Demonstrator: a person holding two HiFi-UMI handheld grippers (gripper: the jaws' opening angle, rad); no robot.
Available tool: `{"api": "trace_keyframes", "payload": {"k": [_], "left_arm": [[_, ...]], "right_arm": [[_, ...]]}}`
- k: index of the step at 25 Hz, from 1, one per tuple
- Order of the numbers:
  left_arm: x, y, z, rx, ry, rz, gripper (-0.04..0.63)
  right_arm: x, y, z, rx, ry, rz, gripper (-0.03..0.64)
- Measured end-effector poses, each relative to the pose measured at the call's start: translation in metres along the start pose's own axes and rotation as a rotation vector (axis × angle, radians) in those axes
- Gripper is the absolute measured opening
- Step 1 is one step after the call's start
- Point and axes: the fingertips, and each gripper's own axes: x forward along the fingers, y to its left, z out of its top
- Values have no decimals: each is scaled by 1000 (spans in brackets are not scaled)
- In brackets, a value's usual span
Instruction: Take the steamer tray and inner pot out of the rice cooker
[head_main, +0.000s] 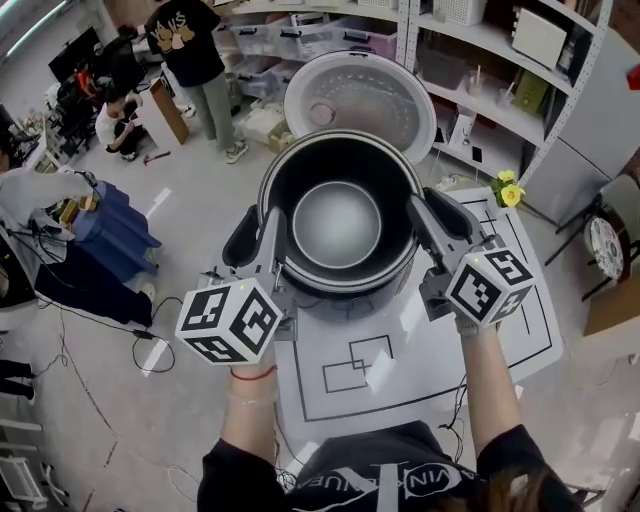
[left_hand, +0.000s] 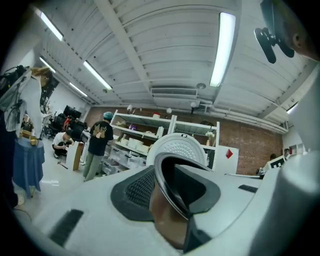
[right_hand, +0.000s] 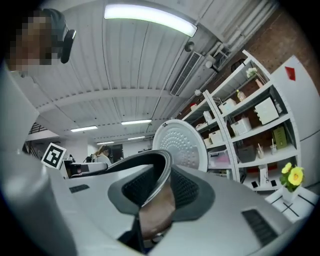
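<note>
Pot (head_main: 337, 215) upright, mouth up; round, so no long axis. Dark walls, dull grey floor, thin metal rim. Sits just on the near side of the open lid (head_main: 345, 95). Left gripper (head_main: 268, 240) and right gripper (head_main: 424, 228) each pinch the rim on opposite sides.

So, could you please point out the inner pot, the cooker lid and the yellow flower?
inner pot (head_main: 300, 170), head view, dark inside wall.
cooker lid (head_main: 385, 95), head view, perforated inner face.
yellow flower (head_main: 511, 195), head view, bloom.

Head view down; gripper views lvl, share lid (left_hand: 181, 146).
</note>
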Motion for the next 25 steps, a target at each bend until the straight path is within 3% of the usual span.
{"api": "trace_keyframes", "payload": {"k": [5, 12, 19, 25], "left_arm": [[-9, -30, 23, -5, -69, -69, 120], [-20, -75, 31, -40, -102, -153, 118], [-23, -148, 5, -79, -68, -249, 118], [-33, -203, -41, -104, 10, -296, 119]], "right_arm": [[-29, 3, 28, 0, -72, -23, 101], [-83, 1, 52, -12, -129, -74, 101], [-164, -27, 65, -22, -150, -165, 101], [-232, -57, 41, 10, -114, -247, 101]]}}
